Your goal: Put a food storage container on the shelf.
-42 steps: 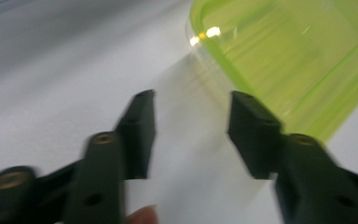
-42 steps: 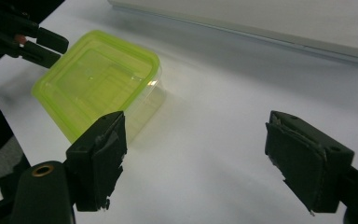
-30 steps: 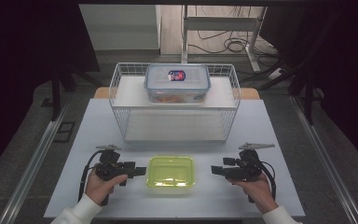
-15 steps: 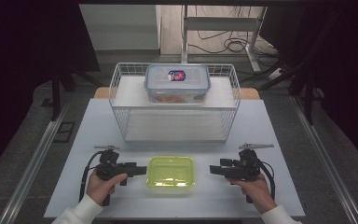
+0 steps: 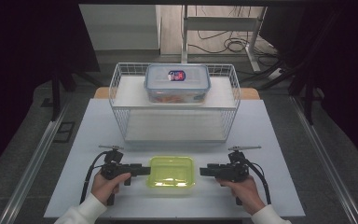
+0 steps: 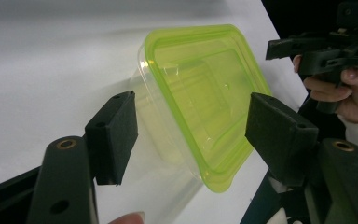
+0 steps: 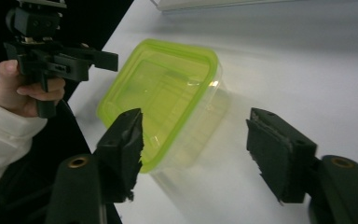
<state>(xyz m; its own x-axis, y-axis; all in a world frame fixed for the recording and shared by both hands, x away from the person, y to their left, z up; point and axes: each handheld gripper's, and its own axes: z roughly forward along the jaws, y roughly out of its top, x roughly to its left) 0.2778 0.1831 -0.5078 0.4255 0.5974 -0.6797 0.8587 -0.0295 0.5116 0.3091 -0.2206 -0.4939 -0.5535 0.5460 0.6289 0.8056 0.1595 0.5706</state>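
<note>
The green-lidded box (image 5: 171, 171) sits flat on the white table (image 5: 279, 140), near the edge closest to you and just in front of the wire basket (image 5: 121, 112). It is a clear tub with a lime-green lid on top, lying level.

Your left gripper (image 5: 145, 170) lies to the left of the box, its tip right at the box's left end. In the left gripper view the two black pads (image 6: 114, 133) stand apart on either side of that end of the box (image 6: 205, 102); neither pad presses on it, so this gripper is open. Its jaws have just been closing a little, with the box's end between them.

Your right gripper (image 5: 204, 171) lies to the right of the box, its tip near the right end but with a small gap of table between. In the right gripper view the pads (image 7: 279, 154) are spread wide, the box's (image 7: 163, 98) near corner lies between them, and neither pad touches it, so this gripper is open as well. Its jaws have just been closing.

Inside the basket, behind the green-lidded box, a second clear box (image 5: 177, 83) with a round label on its lid stands toward the far side.
</note>
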